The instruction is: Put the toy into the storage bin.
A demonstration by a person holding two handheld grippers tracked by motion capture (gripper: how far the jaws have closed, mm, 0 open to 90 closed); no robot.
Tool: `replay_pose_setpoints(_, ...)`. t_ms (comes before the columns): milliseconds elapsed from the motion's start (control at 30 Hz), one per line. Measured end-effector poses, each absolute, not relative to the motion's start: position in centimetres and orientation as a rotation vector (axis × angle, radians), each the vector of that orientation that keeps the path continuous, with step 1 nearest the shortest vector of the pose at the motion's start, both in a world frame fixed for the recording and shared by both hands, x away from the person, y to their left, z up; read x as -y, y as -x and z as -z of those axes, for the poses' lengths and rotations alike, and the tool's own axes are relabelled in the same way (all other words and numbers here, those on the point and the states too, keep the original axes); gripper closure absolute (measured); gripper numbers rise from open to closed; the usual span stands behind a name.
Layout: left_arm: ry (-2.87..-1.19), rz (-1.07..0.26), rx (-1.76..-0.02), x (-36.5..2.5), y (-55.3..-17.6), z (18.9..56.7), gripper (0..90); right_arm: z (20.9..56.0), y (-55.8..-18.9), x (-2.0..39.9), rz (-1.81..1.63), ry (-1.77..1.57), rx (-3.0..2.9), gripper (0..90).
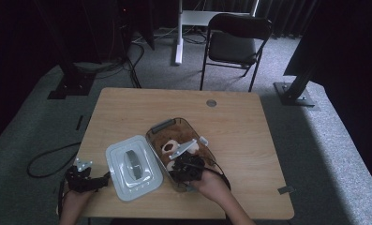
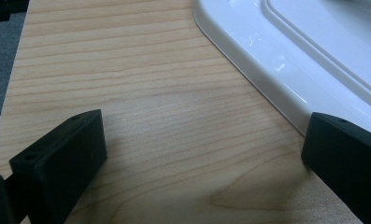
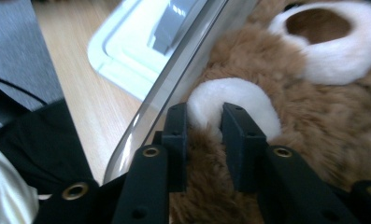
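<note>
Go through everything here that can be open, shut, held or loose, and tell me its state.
Clear plastic box: open, lid off.
White lid with grey handle: flat on the wooden table, beside the box.
Brown plush toy: inside the box, pinched.
Right gripper: jaws shut on the toy's white part.
Left gripper: jaws open, empty.

Your left gripper (image 1: 83, 178) is a black, blocky body with a small grey three-cornered plate on top and a black cable trailing off it. Its two jaws are matte black rectangular blocks, each with a small round hole near the end. Your right gripper (image 3: 204, 122) is black too, with a larger grey three-cornered plate on top. Its jaws are flat black bars on black arms, brass-ringed screw holes at the joints, small plain holes further down. Your forearms are bare, no sleeves showing.
</note>
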State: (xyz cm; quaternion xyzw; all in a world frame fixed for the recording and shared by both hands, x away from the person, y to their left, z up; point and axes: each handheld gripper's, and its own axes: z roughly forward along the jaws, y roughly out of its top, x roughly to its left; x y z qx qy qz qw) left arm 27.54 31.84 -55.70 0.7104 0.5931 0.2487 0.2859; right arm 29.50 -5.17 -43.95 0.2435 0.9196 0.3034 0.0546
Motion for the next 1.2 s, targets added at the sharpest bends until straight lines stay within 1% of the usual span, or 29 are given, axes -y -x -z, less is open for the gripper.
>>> replay_pose_setpoints(33,-1.898,-0.665,-1.586,-31.8,-27.5,55.7,0.7,44.3,-29.5,4.8,-0.887,-0.73,-2.798,76.1)
replay_pose_setpoints(133,-1.899,-0.665,-1.586,-31.8,-27.5,55.7,0.7,44.4,-29.5,4.7,-0.871,-0.731,-2.799,76.4)
replay_pose_setpoints(267,-1.898,-0.665,-1.585,-31.8,-27.5,55.7,0.7,44.3,-29.8,5.4,-0.967,-0.779,-2.813,75.3)
replay_pose_setpoints(367,-1.899,-0.665,-1.585,-31.8,-27.5,55.7,0.7,43.5,-29.9,6.9,-1.134,-0.826,-2.82,68.5)
replay_pose_setpoints(467,-1.899,-0.665,-1.585,-31.8,-27.5,55.7,0.7,42.8,-29.7,7.5,-1.17,-0.826,-2.799,67.0)
replay_pose_setpoints(533,-1.899,-0.665,-1.585,-31.8,-27.5,55.7,0.7,41.5,-29.8,9.2,-1.204,-0.841,-2.71,65.3)
replay_pose_setpoints(667,-1.899,-0.665,-1.586,-31.8,-27.5,55.7,0.7,40.5,-30.7,12.3,-1.218,-0.958,-2.589,66.3)
replay_pose_setpoints(800,-1.898,-0.664,-1.586,-31.8,-27.5,55.7,0.7,40.5,-31.9,13.9,-1.15,-1.046,-2.516,67.4)
replay_pose_setpoints(933,-1.899,-0.665,-1.585,-31.8,-27.5,55.7,0.7,41.5,-33.1,13.8,-1.113,-1.083,-2.525,69.7)
replay_pose_setpoints(1100,-1.899,-0.666,-1.585,-31.8,-27.5,55.7,0.7,43.3,-34.4,12.6,-1.032,-1.119,-2.572,71.3)
replay_pose_setpoints(1200,-1.9,-0.665,-1.585,-31.8,-27.5,55.7,0.7,44.0,-34.7,11.8,-0.944,-1.11,-2.598,75.0)
